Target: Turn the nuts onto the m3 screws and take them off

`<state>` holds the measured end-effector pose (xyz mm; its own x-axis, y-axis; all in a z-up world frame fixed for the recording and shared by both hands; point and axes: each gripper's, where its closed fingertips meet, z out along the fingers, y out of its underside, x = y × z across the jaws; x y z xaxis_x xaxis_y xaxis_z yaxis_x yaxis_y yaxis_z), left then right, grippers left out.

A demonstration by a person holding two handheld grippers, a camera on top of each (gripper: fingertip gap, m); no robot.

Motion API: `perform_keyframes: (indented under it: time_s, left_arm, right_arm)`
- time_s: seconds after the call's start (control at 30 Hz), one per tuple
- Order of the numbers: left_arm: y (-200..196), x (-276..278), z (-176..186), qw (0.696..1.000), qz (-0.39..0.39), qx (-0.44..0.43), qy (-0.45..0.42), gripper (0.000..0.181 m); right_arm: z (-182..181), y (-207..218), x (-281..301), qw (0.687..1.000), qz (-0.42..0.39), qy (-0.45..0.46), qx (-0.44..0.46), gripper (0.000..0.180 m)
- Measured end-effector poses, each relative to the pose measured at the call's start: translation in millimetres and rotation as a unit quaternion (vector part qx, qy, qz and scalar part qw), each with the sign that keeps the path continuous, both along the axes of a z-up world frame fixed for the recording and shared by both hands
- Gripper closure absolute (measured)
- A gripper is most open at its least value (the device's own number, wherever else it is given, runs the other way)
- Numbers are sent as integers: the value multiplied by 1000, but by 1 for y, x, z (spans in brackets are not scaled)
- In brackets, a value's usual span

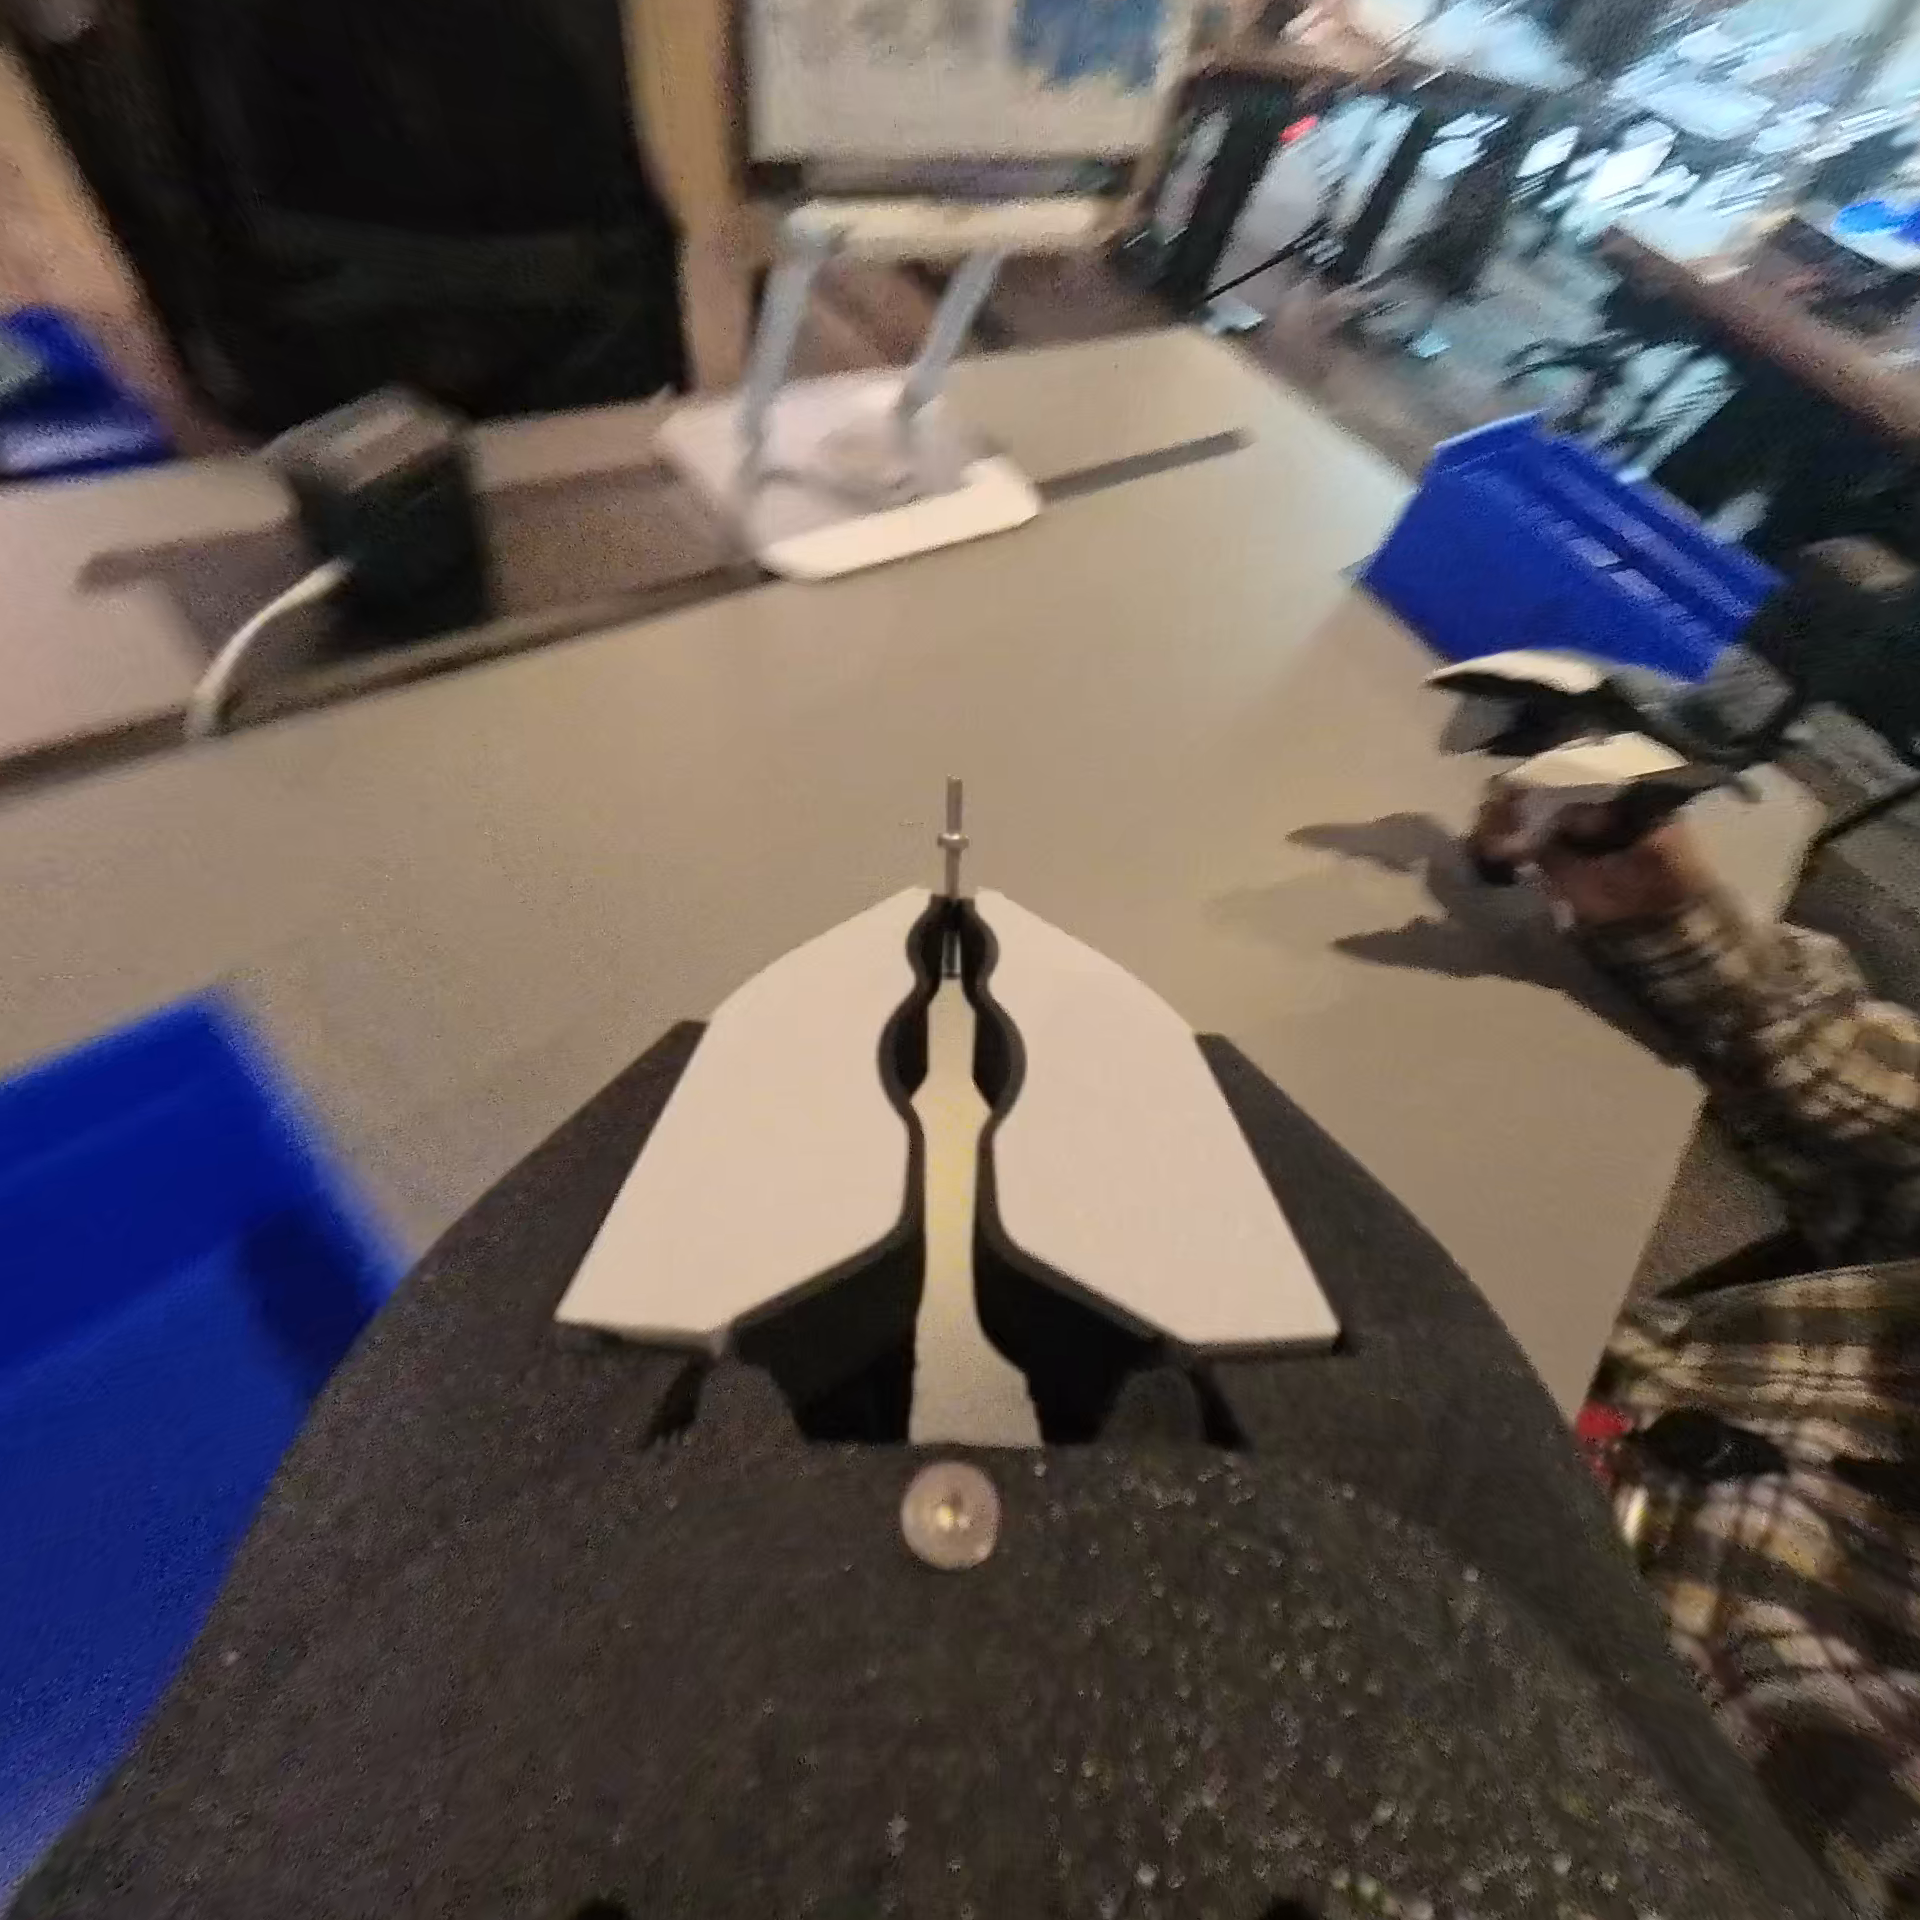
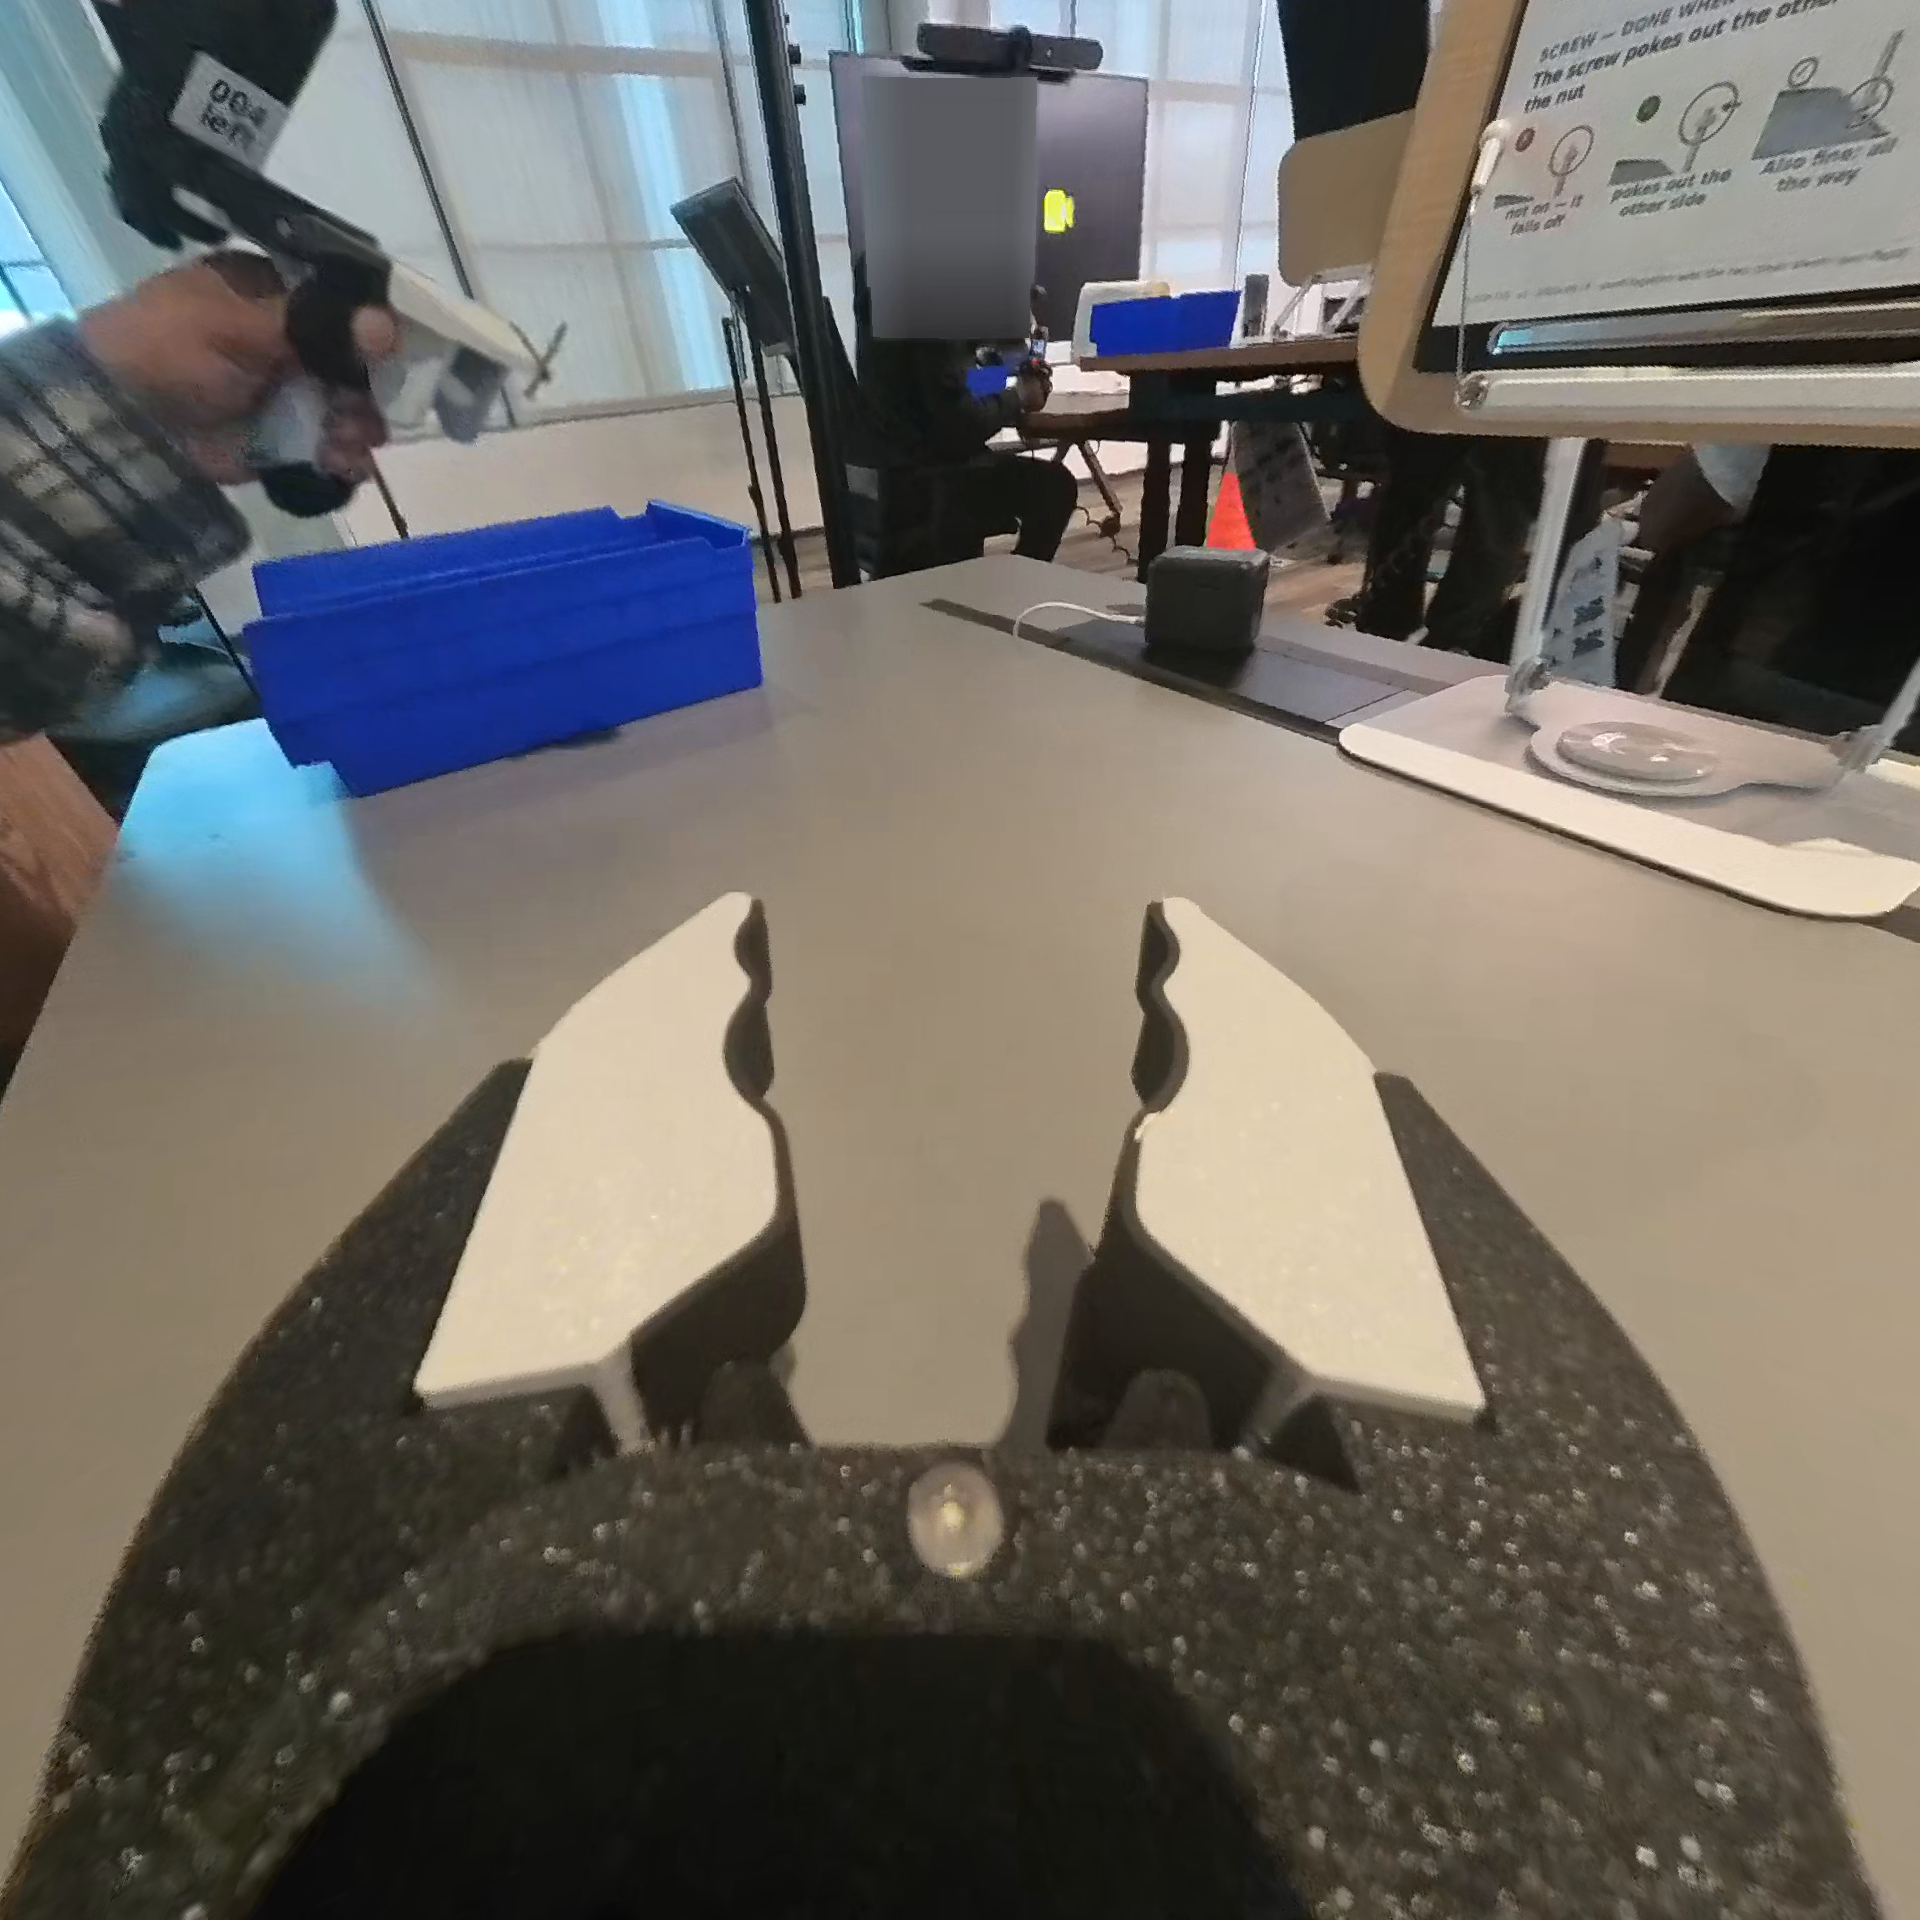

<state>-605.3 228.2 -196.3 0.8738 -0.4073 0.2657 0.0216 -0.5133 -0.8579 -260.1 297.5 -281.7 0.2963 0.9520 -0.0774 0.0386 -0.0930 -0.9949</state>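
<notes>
Fingers of the left gripper (image 1: 950, 902) are clamped on the screw (image 1: 951, 831), nut (image 1: 950, 840) seemingly threaded midway, while the right gripper (image 2: 954, 935), spread wide over the table (image 2: 935, 748), should be closed squarely on that nut.

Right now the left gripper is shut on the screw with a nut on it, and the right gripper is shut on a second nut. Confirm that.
Not quite. The left gripper is shut on the screw with its nut, but the right gripper is open and holds nothing; the right wrist view shows only bare table between its fingers.
</notes>
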Motion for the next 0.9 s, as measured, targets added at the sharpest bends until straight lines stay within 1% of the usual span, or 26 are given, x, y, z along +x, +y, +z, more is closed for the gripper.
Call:
perform_keyframes:
  time_s: [0.1, 0.17, 0.2, 0.27, 0.37, 0.47, 0.6, 0.7, 0.83, 0.9]
  left_arm:
    - [18, 77, 19, 993, -88, 69, -44, 179]
    - [27, 123, 21, 982, -138, 104, -80, 179]
    - [31, 145, 21, 974, -165, 120, -100, 179]
    - [37, 183, 16, 956, -214, 144, -141, 179]
    - [41, 223, 9, 925, -270, 167, -210, 179]
    - [42, 242, -1, 904, -297, 182, -246, 179]
    - [36, 249, -16, 898, -315, 199, -235, 179]
    - [31, 251, -24, 895, -319, 202, -236, 179]
    - [29, 257, -31, 894, -328, 188, -241, 179]
    - [28, 260, -32, 892, -333, 186, -244, 179]
  right_arm:
    - [8, 3, 5, 999, -3, 33, -2, 118]
    - [17, 5, 5, 998, 3, 64, -20, 120]
    - [25, 4, 3, 996, 18, 82, -34, 121]
    - [51, 0, -6, 990, 56, 122, -43, 124]
    - [90, -9, -25, 980, 127, 150, -25, 135]
    - [107, -13, -50, 971, 190, 144, -25, 140]
    - [104, -20, -77, 960, 247, 128, -42, 148]
    - [92, -28, -90, 955, 269, 115, -47, 150]
    - [84, -37, -97, 947, 289, 124, -57, 156]
    - [79, -40, -98, 948, 292, 114, -53, 159]
